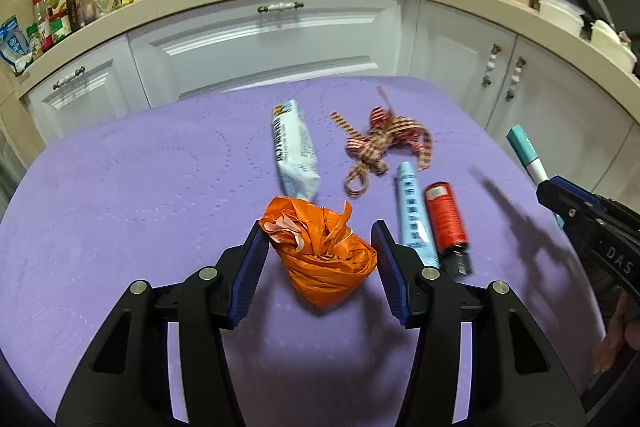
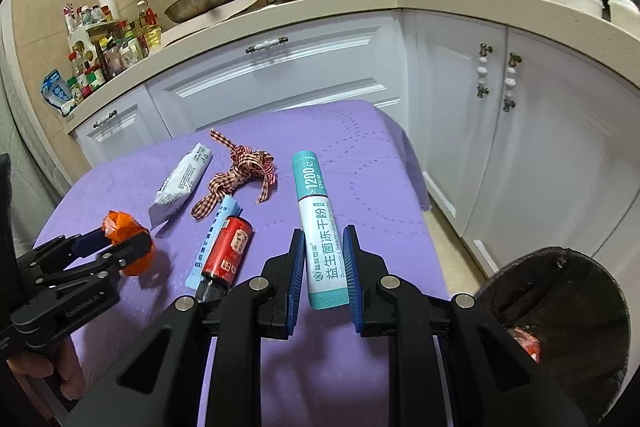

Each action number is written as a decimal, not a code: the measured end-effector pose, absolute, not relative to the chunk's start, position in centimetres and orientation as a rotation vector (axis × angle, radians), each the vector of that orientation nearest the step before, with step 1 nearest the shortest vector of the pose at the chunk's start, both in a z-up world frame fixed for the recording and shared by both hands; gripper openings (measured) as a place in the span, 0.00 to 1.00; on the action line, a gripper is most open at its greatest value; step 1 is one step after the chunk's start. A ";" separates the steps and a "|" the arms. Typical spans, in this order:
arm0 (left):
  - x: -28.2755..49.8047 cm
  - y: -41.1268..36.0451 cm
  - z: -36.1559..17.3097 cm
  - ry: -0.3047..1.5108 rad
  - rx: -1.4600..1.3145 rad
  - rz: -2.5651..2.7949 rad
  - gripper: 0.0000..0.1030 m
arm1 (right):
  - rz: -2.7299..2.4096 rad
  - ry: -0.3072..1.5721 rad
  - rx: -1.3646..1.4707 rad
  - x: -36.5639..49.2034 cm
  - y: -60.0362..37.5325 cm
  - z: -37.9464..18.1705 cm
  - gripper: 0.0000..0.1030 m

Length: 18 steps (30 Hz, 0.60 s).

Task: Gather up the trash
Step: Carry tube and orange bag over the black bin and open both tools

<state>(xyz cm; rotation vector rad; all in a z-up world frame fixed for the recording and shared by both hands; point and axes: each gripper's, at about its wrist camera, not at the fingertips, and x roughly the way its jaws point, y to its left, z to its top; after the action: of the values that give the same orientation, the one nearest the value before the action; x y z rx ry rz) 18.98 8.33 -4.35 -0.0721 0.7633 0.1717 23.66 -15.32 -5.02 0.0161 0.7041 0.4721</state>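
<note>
Holding one piece of rubbish each, the two tongs were poised over the purple cloth (image 1: 120, 207). The left tongs (image 1: 317, 227) stood half-closed on the crumpled orange plastic bag (image 1: 320, 263), both pads apparently pressing its sides, a wide grip suited to such a soft, bulky wad. The right tongs (image 2: 323, 231) were narrow, clamped on the teal-and-white probiotic powder box (image 2: 318, 227) near its lower end, so most of its length stuck out ahead of the fingers. Just right of the right tongs gaped the black-lined bin (image 2: 580, 287), likely the destination. Between the tongs and beyond them lay a red canister (image 1: 446, 219), a pale blue sachet (image 1: 414, 211), a gingham ribbon (image 1: 380, 143) and a white wrapper (image 1: 294, 147), not yet collected.
</note>
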 end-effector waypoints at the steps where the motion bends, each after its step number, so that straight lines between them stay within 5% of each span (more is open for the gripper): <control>1: 18.6 7.9 -4.0 0.755 -0.072 0.162 0.50 | 0.462 0.700 0.020 23.3 -15.7 -4.8 0.20; 18: 17.4 -7.5 -3.1 0.703 0.046 -0.179 0.50 | 0.130 0.708 0.093 18.0 -29.9 -6.1 0.20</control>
<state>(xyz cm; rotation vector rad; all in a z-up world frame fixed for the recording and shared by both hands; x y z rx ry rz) 17.36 -7.48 -3.09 0.0456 0.7026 -0.1785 18.03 -29.87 -6.09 0.0928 0.7082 0.1301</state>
